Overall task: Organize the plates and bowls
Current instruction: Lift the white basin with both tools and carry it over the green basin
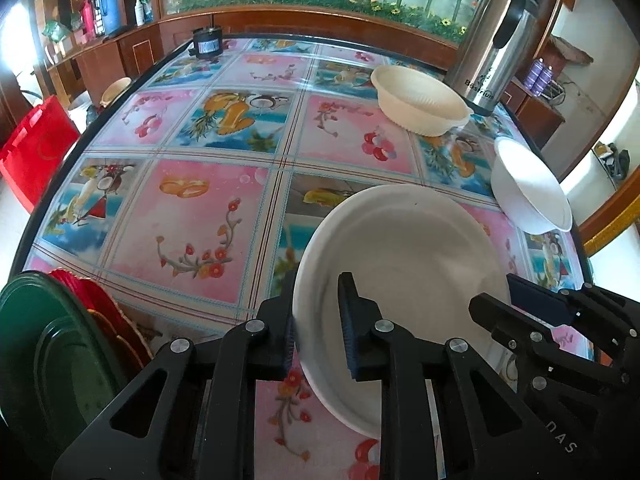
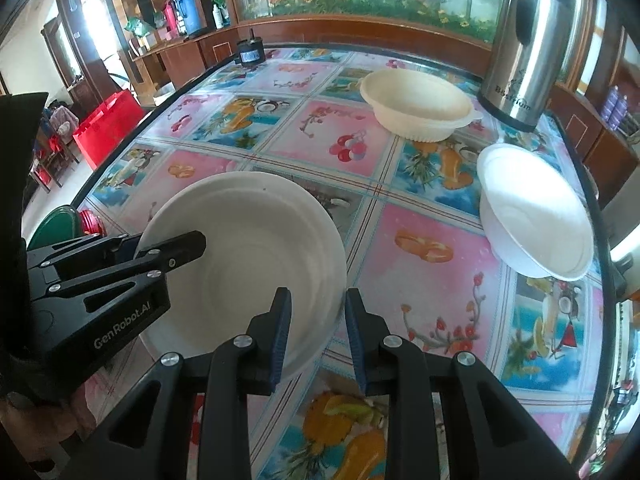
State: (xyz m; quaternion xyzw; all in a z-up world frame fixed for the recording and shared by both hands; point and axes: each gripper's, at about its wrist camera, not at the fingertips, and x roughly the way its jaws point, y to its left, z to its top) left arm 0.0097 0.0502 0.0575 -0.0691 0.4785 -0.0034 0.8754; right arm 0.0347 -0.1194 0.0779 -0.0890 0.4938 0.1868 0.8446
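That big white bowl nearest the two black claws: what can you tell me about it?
The white bowl is round, wide and fairly shallow, smooth and matte like plastic or foam, and empty. It seems to sit upright on the patterned table. The left gripper straddles one rim side, the right gripper the opposite side; neither visibly pinches it.

Three bowls: one wide white paper bowl (image 2: 248,256) between both tongs, one smaller white bowl (image 2: 534,216) right of them, one cream ribbed bowl (image 2: 416,106) beyond. One steel flask (image 2: 524,52). One black canister (image 2: 250,54).
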